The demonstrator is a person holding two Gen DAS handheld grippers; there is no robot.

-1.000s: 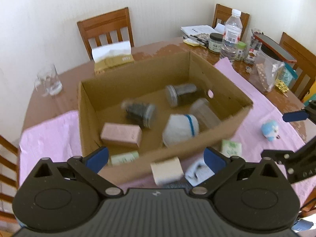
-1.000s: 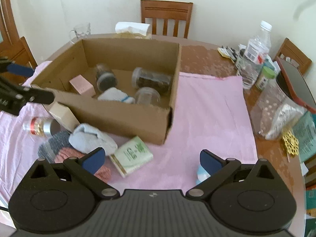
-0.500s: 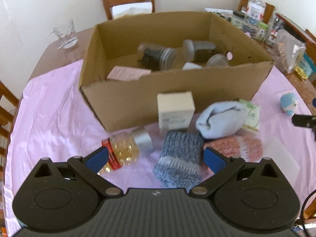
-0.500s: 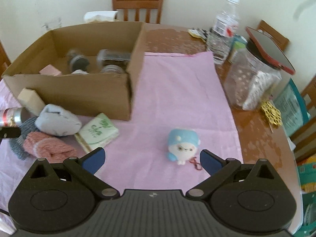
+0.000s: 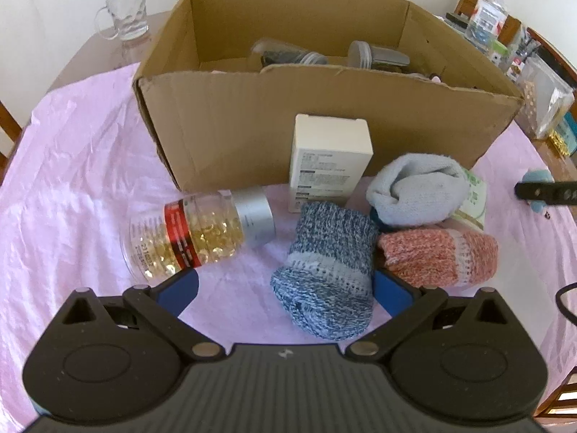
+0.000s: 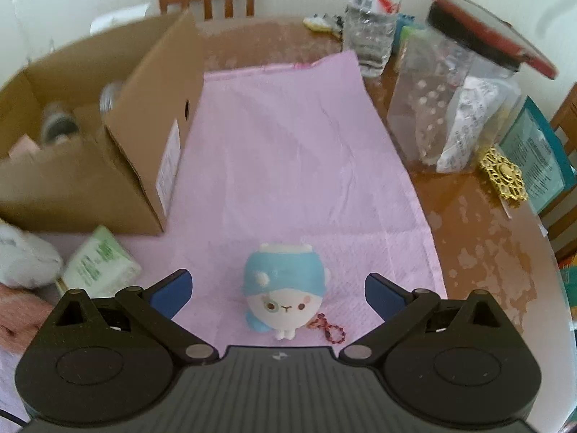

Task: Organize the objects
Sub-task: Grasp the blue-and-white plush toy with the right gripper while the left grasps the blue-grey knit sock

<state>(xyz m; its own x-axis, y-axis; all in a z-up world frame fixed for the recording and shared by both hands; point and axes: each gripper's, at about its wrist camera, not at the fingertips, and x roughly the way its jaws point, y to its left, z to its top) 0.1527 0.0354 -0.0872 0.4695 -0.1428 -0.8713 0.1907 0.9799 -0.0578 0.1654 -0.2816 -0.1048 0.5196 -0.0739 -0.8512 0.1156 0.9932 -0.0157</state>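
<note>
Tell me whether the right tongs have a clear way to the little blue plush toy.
Probably yes. The right tongs are open, with the blue plush toy lying alone on the pink cloth between the two fingers. Nothing stands between them; the cardboard box and green packet sit off to the left.

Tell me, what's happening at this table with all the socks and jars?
A person is tidying loose things into a cardboard box, using a hand-held gripper in each hand. The left hand-held gripper is open and low over a blue knitted sock, which lies on the pink cloth beside a pill bottle on its side. The right hand-held gripper is open around a small blue plush toy, not yet closed. Several jars already lie in the box.
</note>
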